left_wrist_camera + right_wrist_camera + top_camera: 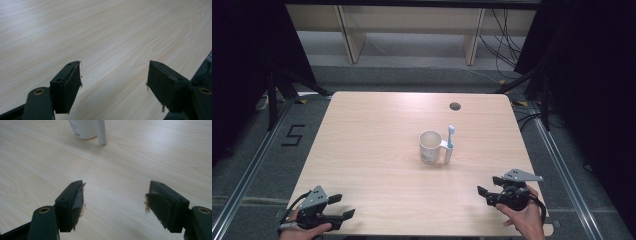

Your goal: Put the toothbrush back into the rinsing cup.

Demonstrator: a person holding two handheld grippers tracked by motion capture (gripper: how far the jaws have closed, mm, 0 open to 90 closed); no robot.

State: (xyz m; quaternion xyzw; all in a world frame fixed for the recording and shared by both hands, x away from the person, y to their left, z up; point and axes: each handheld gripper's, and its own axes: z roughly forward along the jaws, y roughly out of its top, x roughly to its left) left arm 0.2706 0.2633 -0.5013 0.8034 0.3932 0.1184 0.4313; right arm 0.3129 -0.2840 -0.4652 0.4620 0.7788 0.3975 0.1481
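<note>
Both the left gripper point(343, 207) and right gripper point(482, 192) are wide, empty. At 12 o'clock, the toothbrush point(449, 145) leans on the cup point(430, 146); a bump could topple it.

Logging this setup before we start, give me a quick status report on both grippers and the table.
Left gripper open, empty, near table corner. Right gripper open, empty, facing mug. White mug upright mid-table, toothbrush standing through its handle. Path to mug clear.
</note>
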